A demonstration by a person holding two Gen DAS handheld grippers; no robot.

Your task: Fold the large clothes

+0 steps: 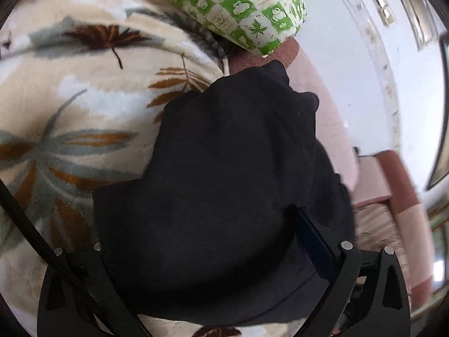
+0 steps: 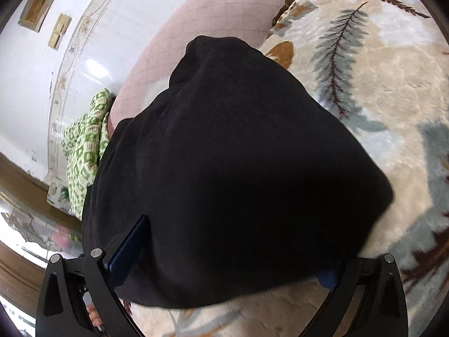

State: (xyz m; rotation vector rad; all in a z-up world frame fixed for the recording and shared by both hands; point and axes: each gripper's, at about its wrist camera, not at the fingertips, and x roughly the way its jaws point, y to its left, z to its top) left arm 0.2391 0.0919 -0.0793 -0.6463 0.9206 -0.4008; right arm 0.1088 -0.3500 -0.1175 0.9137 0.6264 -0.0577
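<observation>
From my left wrist camera I see a big black garment (image 1: 224, 185) filling the middle. It lies on a fluffy cream blanket (image 1: 84, 90) with brown and grey leaves on it. My left gripper (image 1: 219, 255) stands wide open. The black cloth lies between my 2 fingers and hides most of them. I can see 1 blue pad (image 1: 314, 238) on the right side, next to the cloth, but it does not squeeze it. The picture is a little blurry. Up top there is a green and white checked pillow (image 1: 241, 5) on a pink sheet (image 1: 322, 106). A white wall (image 1: 407, 90) is on the right.

From my right wrist camera I see the same black garment (image 2: 238, 168), bunched in a heap on the blanket (image 2: 378, 70) (the leaf one). Part of it reaches over the pink sheet (image 2: 224, 8). My right gripper (image 2: 224, 266) is wide open too. The cloth sits between the fingers and covers their tips. The blue pad (image 2: 129, 244) on the left pokes out at the edge of the cloth, and a bit of blue shows low on the right. Nothing is pinched. The green checked pillow (image 2: 87, 146) is on the left, by the white wall (image 2: 33, 84).
</observation>
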